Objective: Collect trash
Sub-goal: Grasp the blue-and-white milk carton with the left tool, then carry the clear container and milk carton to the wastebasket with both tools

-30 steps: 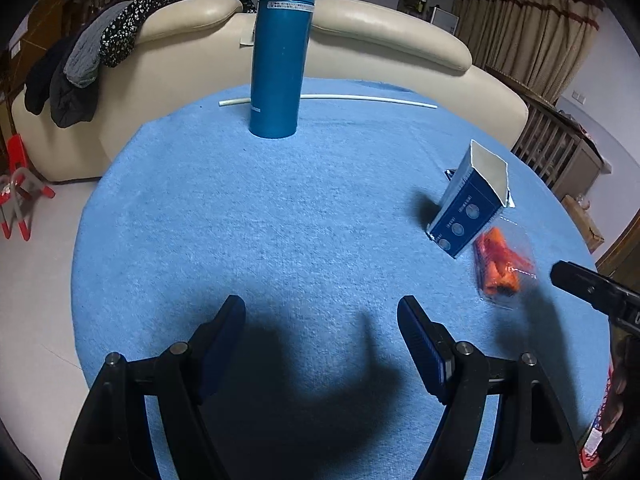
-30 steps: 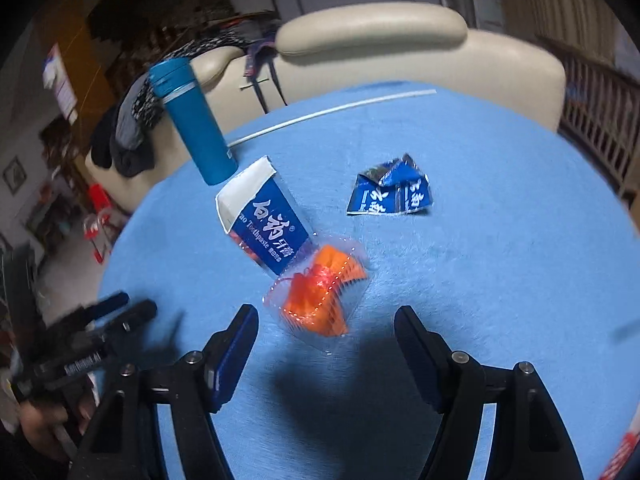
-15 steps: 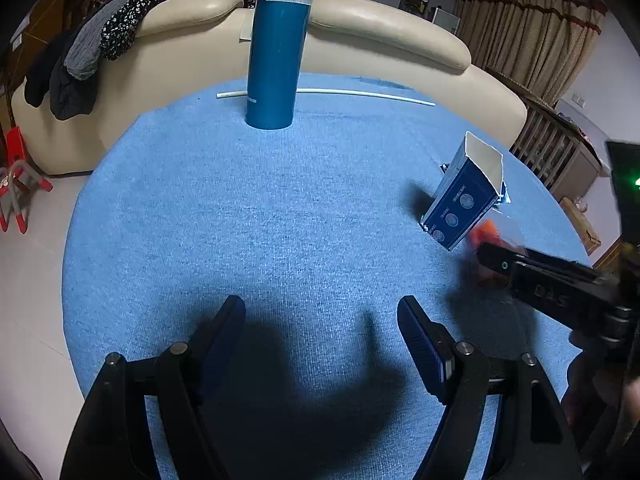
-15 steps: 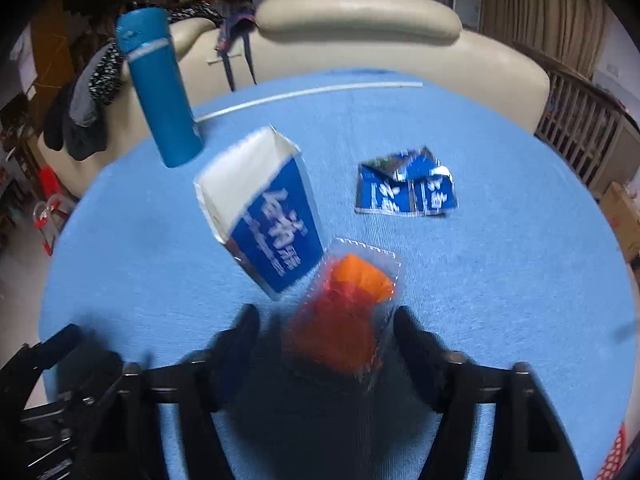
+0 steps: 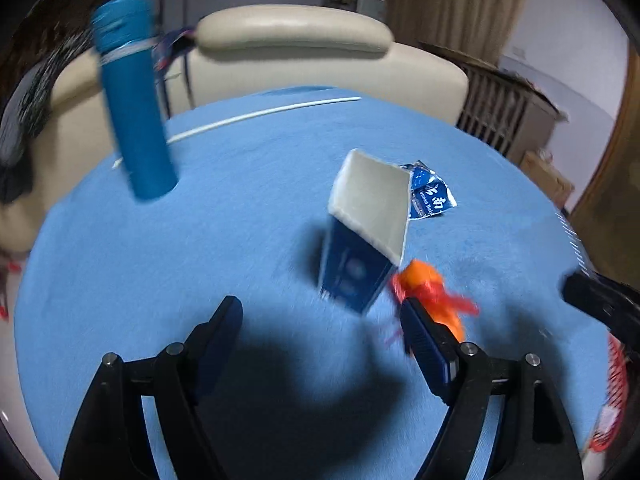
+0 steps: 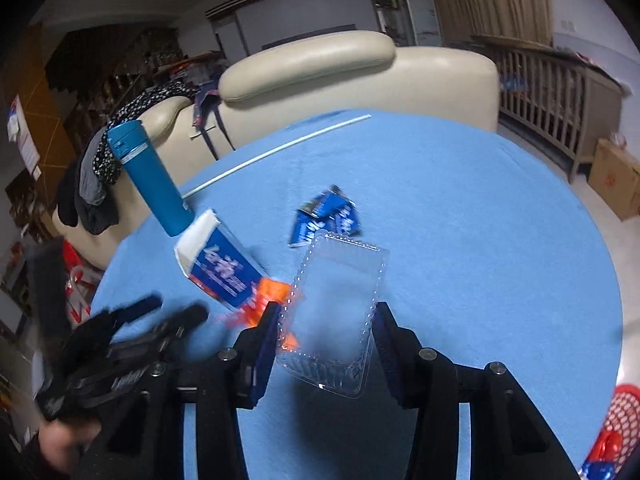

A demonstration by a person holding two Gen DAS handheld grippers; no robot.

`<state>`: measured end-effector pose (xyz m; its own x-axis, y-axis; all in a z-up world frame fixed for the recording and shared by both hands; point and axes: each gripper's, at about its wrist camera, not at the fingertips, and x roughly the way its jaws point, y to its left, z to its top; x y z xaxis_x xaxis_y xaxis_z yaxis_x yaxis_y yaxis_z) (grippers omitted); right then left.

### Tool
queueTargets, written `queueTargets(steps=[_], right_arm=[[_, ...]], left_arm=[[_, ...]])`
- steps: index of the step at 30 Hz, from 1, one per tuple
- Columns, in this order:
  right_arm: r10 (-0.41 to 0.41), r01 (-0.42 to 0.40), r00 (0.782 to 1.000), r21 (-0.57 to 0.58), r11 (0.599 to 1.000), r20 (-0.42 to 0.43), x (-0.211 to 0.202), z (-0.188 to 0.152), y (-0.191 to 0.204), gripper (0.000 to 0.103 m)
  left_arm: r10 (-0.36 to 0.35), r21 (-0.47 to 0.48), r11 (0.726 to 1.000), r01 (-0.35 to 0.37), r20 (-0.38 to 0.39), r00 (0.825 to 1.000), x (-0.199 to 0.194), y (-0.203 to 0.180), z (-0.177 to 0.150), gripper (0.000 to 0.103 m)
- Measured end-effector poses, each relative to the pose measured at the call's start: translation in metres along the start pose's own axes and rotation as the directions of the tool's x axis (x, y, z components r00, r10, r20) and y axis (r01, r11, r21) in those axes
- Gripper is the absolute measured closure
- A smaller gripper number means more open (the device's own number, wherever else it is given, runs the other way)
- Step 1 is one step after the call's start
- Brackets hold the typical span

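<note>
My right gripper (image 6: 326,320) is shut on a clear plastic clamshell tray (image 6: 338,304) and holds it tilted above the blue table. Orange peel (image 6: 270,300) lies on the table beside it, also in the left wrist view (image 5: 434,294). An open blue-and-white carton (image 6: 218,264) lies next to the peel; it also shows in the left wrist view (image 5: 366,232). A crumpled blue wrapper (image 6: 326,220) lies behind it, seen too in the left wrist view (image 5: 430,196). My left gripper (image 5: 320,326) is open and empty, just short of the carton and peel.
A tall blue thermos (image 5: 134,100) stands at the back left of the round blue table (image 5: 120,260). A white stick (image 6: 280,148) lies near the far edge. A cream sofa (image 6: 320,68) is behind. A red mesh basket (image 6: 618,428) sits low on the right.
My right gripper closed on the clear tray and lifted it, and the orange peel dropped out onto the table. My left gripper swung right towards the carton and peel.
</note>
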<state>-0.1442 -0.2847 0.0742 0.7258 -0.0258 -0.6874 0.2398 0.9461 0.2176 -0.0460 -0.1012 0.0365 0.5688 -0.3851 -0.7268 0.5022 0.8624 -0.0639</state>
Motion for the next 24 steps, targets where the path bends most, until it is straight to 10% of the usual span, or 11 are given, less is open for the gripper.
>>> queueTargets(steps=[10,13,24], right_arm=[[0.025,-0.024,0.999,0.045,0.999,-0.031,0.001,-0.017,-0.023,0.054],[0.033,-0.032,0.999,0.044,0.999,-0.033,0.002,-0.017,-0.023,0.054],[0.035,-0.034,0.999,0.045,0.998,-0.032,0.000,-0.023,-0.017,0.054]], left_arm=[[-0.003,0.004,1.000,0.003,0.008,1.000,0.030,-0.004,0.019,0.021],[-0.062,-0.013,0.998,0.062,0.007,0.998,0.033,-0.001,0.020,0.073],[0.093,-0.050,0.994,-0.094,-0.022,0.995,0.004,0.016,-0.001,0.073]])
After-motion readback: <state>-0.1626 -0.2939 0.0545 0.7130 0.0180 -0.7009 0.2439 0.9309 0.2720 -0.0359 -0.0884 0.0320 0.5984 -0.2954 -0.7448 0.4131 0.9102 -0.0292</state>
